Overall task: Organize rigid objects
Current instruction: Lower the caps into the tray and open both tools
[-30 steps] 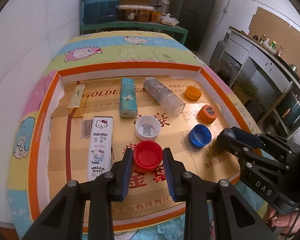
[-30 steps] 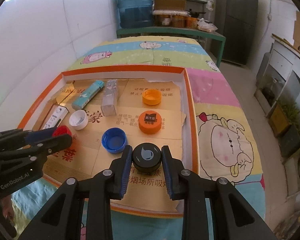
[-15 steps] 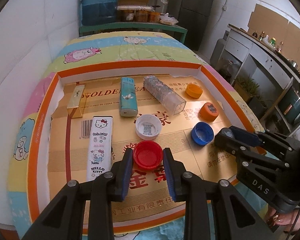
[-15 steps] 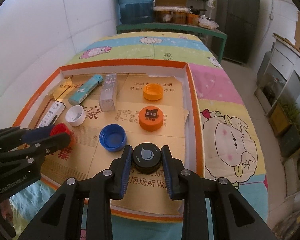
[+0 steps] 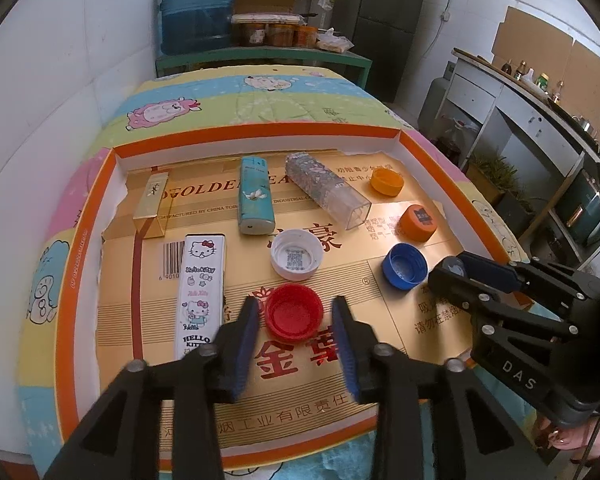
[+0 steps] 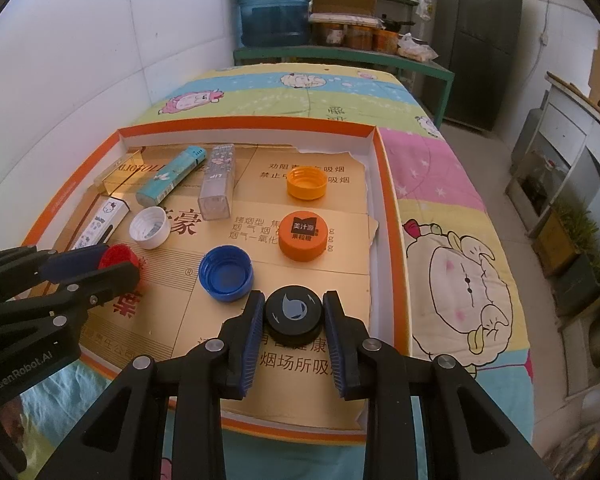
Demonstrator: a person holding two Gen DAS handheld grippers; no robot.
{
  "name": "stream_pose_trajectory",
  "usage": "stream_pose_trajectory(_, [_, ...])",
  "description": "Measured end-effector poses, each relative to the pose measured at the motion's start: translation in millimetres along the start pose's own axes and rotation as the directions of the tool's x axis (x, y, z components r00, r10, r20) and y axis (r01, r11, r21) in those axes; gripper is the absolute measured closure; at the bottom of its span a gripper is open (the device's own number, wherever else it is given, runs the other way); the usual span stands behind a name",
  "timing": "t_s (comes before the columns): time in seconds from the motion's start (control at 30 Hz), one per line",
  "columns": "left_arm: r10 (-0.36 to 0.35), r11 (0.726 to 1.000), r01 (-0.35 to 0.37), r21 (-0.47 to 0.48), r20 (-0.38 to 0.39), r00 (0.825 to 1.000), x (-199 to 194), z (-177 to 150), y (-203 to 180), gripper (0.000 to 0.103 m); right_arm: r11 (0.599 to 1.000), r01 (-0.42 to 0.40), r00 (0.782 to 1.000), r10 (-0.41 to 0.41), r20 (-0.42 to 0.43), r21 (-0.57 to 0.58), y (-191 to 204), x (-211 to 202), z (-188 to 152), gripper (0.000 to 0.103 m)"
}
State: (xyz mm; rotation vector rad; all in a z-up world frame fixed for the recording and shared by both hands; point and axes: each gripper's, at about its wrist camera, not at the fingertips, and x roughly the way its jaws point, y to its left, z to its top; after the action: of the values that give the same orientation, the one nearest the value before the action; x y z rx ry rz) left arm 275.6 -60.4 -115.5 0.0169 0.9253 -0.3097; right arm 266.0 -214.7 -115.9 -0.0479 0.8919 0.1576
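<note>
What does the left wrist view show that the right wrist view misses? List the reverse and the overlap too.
Left only: the barcode, and the left gripper with jaws opening, pads off the red cap between them. Right only: the right gripper clamping the black cap. Both: the blue cap, white cap and tray.

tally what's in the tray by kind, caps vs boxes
Bottle caps: 6: red, white, blue, two orange, black.
Long boxes: 4: gold, Hello Kitty, teal, clear.
Total: 10
</note>
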Motion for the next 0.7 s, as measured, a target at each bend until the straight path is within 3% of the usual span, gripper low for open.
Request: stream_pose_trajectory(0.7, [0.004, 1.0, -0.004, -0.005, 0.035, 0.999, -18, -1, -1, 0.058, 1.0, 0.01, 0.999, -0.01, 0.038, 0.004, 0, -22, 2, 0.067])
